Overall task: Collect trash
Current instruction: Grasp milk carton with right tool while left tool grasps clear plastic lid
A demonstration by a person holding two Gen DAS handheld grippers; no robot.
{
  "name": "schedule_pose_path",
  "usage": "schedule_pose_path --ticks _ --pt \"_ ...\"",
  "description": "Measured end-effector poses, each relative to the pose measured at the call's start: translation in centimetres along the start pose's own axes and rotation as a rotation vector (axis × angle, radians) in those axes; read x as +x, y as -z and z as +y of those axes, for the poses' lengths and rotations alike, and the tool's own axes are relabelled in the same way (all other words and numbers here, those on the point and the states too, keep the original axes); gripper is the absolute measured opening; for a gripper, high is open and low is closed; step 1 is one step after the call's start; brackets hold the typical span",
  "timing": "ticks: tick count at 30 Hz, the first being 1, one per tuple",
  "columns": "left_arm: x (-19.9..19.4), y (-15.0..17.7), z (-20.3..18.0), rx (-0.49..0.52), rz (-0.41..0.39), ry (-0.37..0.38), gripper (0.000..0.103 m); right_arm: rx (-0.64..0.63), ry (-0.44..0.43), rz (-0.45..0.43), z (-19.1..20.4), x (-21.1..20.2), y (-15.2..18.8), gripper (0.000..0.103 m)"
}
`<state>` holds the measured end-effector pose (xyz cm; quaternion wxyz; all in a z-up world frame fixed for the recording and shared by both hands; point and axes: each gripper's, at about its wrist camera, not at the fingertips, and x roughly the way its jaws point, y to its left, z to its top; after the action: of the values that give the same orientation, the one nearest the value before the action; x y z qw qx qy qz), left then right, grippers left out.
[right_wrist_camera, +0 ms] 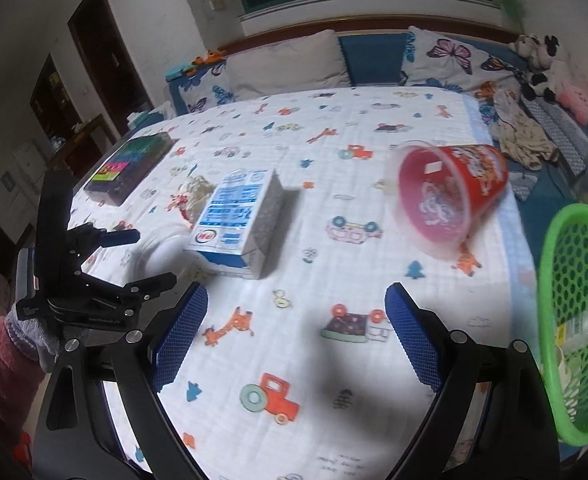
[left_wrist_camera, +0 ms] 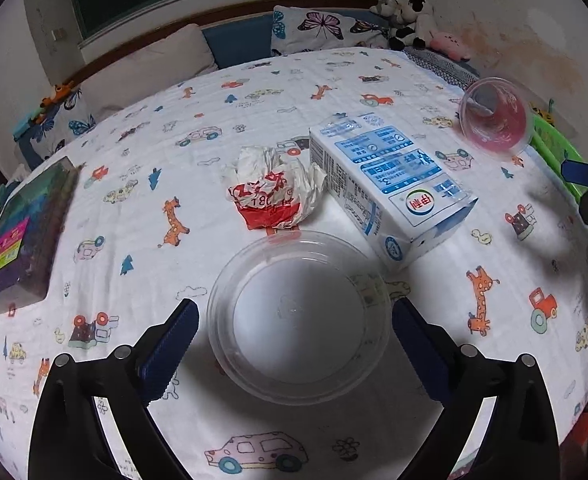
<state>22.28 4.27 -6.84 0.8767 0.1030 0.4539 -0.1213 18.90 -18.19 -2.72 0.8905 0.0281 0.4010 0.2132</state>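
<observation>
While left tongs straddle clear lid, carton adj., basket rt edge.

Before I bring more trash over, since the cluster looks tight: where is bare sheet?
Free: between the milk carton and red cup, and behind them toward the pillows. Crowded: the clear lid, crumpled wrapper and carton bunch together.

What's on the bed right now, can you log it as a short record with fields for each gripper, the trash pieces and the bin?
left gripper: open, jaws either side of the clear plastic lid
right gripper: open, nothing between the fingers, above bare bedsheet
milk carton: lying on its side
crumpled wrapper: against the carton
red cup: tipped on its side
green basket: at the bed's right edge, some items inside
</observation>
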Motion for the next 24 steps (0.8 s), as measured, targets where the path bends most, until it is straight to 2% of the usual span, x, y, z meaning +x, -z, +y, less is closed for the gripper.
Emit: schedule_pose_path --ticks 8,12,18,24 --pt "0.9 0.2 -0.1 0.047 0.025 0.014 0.094 -0.014 -0.008 0.014 0.8 0.9 -0.2 0.09" --pt "1.4 0.3 0.2 0.039 0.027 0.033 0.094 -0.023 -0.015 0.022 1.3 1.6 -0.5 0.09" --pt "0.8 0.6 0.4 0.032 -0.015 0.024 0.09 -0.046 -0.023 0.036 2.4 3.1 -1.3 0.09" --pt "-1.5 1.1 1.6 -0.023 -0.061 -0.003 0.09 -0.053 -0.045 0.047 3.6 5.2 -2.9 0.086"
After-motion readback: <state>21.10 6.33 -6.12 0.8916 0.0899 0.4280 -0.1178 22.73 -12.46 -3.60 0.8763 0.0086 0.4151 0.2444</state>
